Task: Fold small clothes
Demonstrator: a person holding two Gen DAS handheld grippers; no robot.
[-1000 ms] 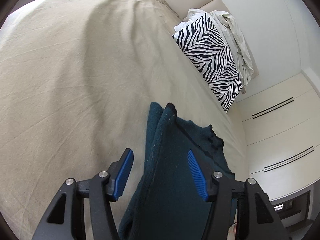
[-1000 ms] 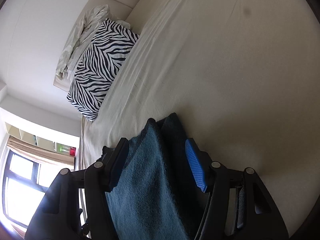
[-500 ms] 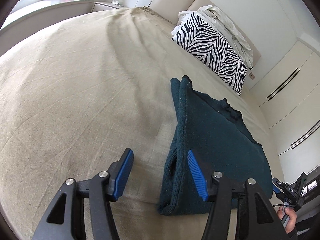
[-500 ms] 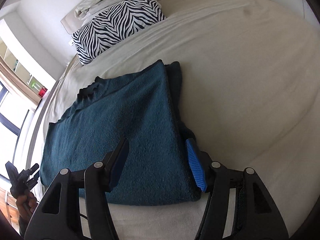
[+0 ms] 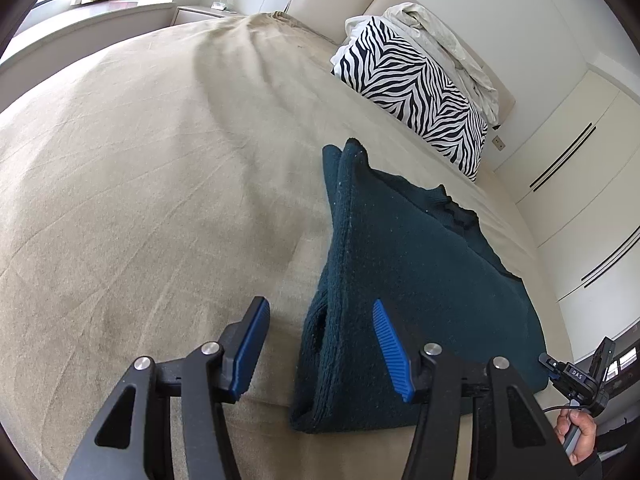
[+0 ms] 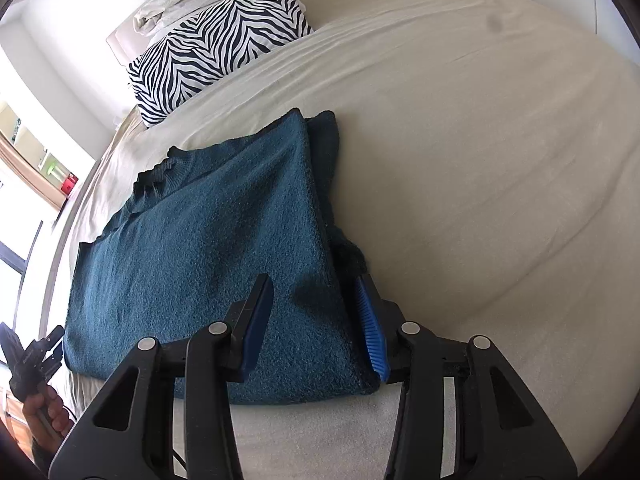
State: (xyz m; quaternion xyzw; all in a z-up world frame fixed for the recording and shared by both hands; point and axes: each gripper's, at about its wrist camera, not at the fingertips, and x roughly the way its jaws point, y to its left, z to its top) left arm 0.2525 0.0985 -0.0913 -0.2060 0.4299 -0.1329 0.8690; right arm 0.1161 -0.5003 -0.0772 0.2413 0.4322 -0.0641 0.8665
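A dark teal knit sweater [image 5: 420, 280] lies flat on the beige bed, both side edges folded in; it also shows in the right wrist view [image 6: 208, 248]. My left gripper [image 5: 320, 344] is open and empty, above the sweater's left folded edge near the hem. My right gripper [image 6: 316, 320] is open and empty, over the sweater's right folded edge near the hem. The other gripper shows in a hand at the frame edge in the left wrist view [image 5: 576, 372] and in the right wrist view [image 6: 32, 356].
The beige bed sheet [image 5: 140, 184] spreads wide around the sweater. A zebra-print pillow [image 5: 416, 84] with a crumpled white cloth [image 5: 440, 36] lies at the headboard. Wardrobe doors [image 5: 580, 184] stand to the right, and a window ledge [image 5: 100, 16] to the left.
Both grippers let go of the sweater's folded edges and pulled back and up. The sweater now lies flat on the bed, seen whole.
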